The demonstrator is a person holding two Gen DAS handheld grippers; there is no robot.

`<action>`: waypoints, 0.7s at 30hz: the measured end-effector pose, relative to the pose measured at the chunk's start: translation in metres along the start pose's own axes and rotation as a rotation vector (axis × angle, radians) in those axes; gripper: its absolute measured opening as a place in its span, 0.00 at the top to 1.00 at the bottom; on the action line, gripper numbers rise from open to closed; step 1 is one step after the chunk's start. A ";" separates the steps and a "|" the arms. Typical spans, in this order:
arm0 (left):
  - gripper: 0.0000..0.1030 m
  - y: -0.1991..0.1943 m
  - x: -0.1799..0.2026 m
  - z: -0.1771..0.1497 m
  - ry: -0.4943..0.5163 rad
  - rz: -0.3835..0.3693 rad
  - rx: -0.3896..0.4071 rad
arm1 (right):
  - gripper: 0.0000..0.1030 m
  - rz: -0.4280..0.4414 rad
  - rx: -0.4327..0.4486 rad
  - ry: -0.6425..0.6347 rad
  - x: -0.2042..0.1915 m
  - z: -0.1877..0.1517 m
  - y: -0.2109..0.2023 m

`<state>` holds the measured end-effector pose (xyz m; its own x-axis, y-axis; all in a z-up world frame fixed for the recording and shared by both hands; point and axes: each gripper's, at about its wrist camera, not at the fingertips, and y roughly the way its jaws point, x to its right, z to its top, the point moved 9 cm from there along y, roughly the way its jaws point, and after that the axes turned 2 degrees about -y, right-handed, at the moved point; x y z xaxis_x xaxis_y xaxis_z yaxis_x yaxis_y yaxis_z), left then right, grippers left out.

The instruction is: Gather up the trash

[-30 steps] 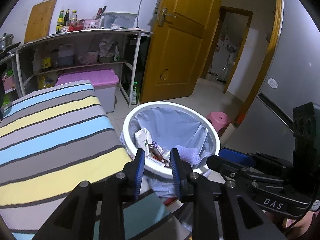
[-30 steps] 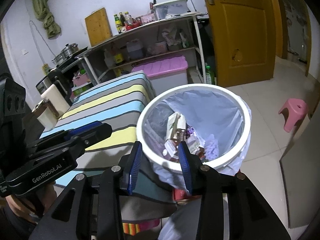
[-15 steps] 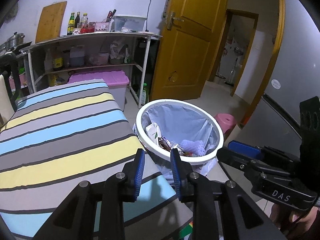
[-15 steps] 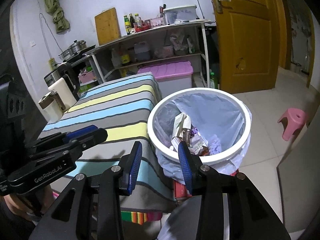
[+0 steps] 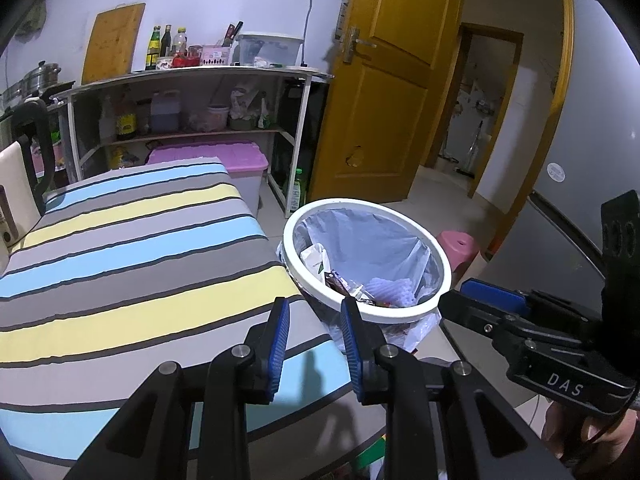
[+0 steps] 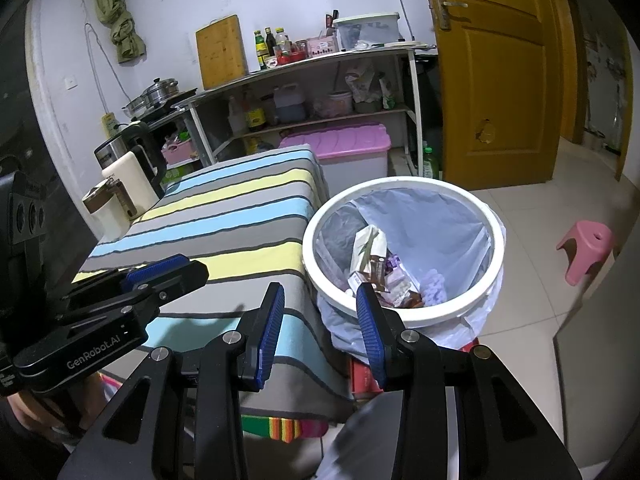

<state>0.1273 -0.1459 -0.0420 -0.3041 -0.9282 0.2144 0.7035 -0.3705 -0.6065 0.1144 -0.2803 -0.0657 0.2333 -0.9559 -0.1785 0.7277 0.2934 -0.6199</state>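
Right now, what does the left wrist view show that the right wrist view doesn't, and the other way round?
Only the left wrist view shows the open doorway into the next room.

Only the right wrist view shows the green cloth hanging on the wall, the wall switch and the whole kettle.

Both share the white trash bin with wrappers inside, the striped table, the pink stool and the yellow door. Both grippers are empty.
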 end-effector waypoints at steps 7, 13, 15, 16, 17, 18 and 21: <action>0.74 -0.002 0.001 -0.001 -0.002 0.001 -0.002 | 0.62 0.001 0.000 -0.001 -0.002 -0.001 0.000; 0.74 -0.002 0.001 -0.001 -0.004 0.003 -0.001 | 0.62 0.001 0.000 -0.001 -0.002 -0.001 0.000; 0.74 -0.003 0.001 -0.001 -0.004 0.003 0.000 | 0.62 0.002 -0.002 0.000 -0.004 -0.002 0.000; 0.74 -0.003 0.002 -0.001 -0.004 0.004 0.000 | 0.62 0.002 -0.001 -0.001 -0.004 -0.002 0.000; 0.74 -0.003 0.002 -0.001 -0.003 0.006 0.000 | 0.62 0.002 -0.001 -0.001 -0.004 -0.002 0.000; 0.74 -0.003 0.001 -0.001 -0.003 0.006 -0.001 | 0.62 0.002 -0.002 0.000 -0.004 -0.002 0.000; 0.74 -0.005 0.001 -0.001 -0.006 0.006 0.002 | 0.62 0.002 -0.003 0.000 -0.005 -0.002 0.000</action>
<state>0.1230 -0.1453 -0.0397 -0.2964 -0.9305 0.2153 0.7063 -0.3653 -0.6064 0.1120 -0.2754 -0.0665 0.2352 -0.9552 -0.1796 0.7256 0.2955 -0.6214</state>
